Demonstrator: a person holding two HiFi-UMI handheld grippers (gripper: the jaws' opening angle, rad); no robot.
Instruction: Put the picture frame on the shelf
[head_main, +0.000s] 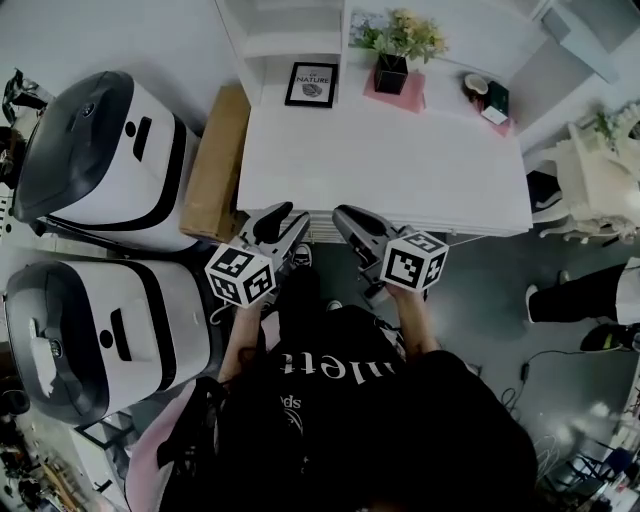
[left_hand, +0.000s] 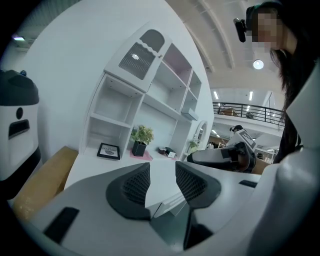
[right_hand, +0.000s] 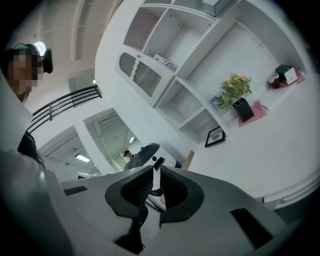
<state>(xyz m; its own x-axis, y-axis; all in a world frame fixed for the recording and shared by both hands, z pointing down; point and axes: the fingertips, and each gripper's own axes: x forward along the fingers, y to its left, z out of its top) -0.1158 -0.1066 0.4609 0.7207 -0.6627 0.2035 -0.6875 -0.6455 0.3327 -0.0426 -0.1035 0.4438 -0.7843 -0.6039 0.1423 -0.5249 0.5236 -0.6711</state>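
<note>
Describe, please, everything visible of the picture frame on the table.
The picture frame is small and rectangular: a thin black border around a white print reading NATURE above a dark drawing. It stands, seemingly leaning back, at the white table's far side, at the shelf unit's foot, left of the potted plant. Only the table visibly touches it.

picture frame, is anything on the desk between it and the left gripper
Nothing visible does. The white desk is bare from the left gripper, at its near edge, to the picture frame at the back. The potted plant stands to the frame's right, off that line.
</note>
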